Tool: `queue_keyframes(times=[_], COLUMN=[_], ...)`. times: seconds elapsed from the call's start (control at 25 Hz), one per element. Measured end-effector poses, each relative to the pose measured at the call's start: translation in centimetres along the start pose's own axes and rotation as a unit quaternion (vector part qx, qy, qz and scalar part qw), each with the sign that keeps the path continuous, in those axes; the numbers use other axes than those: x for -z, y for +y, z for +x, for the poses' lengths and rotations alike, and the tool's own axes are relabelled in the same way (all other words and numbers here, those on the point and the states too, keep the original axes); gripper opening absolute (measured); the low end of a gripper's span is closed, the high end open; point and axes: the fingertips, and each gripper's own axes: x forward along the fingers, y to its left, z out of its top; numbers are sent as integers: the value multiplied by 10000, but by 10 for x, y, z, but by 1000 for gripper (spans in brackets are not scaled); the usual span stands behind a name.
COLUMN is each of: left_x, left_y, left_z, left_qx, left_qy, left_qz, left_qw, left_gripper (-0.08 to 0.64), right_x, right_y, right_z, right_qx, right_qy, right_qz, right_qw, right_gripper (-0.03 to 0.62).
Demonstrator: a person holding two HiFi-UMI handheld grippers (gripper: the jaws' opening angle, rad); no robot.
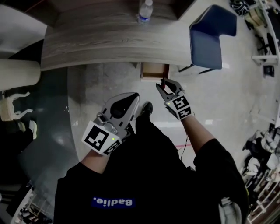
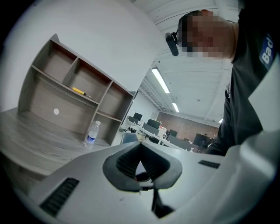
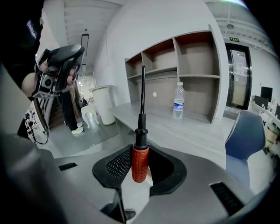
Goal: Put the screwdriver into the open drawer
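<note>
A screwdriver [image 3: 140, 161] with an orange-red handle and a long black shaft stands upright between the pads of my right gripper [image 3: 141, 164], which is shut on the handle. In the head view the right gripper [image 1: 162, 84] hangs just in front of the small open wooden drawer [image 1: 154, 71] under the desk edge, and the screwdriver's handle [image 1: 163, 86] shows only as a small red spot. My left gripper [image 1: 132, 99] is lower and to the left, over my leg. Its jaws [image 2: 141, 152] are shut with nothing held.
A grey wooden desk [image 1: 100, 43] runs across the top, with a water bottle [image 1: 145, 11] on it. A blue chair [image 1: 212, 37] stands right of the drawer. An open shelf unit [image 2: 74, 87] stands on the desk. A white bin [image 3: 104, 105] stands at the desk's end.
</note>
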Motion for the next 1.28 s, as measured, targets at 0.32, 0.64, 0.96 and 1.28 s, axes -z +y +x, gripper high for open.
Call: queue_keyframes(times=[0.32, 0.64, 0.96, 1.28], left_x=[2, 11, 23, 39], left_y=[9, 22, 32, 43], left_z=[-3, -6, -6, -8], left_qx=[-108, -210, -264, -320], left_qy=[18, 70, 151, 280], left_qz=[-31, -105, -143, -180], left_qw=[9999, 9997, 9994, 9989], left_gripper=[2, 2, 2, 2], right_x=[52, 93, 118, 144], right_y=[-21, -38, -47, -73], right_z=[39, 70, 97, 123], right_qx=[159, 242, 168, 219], right_qy=[890, 1454, 1729, 2204], right_qz=[-759, -934, -1297, -1986], right_qw=[9930, 9847, 9762, 9547], right_gripper=[123, 123, 123, 123])
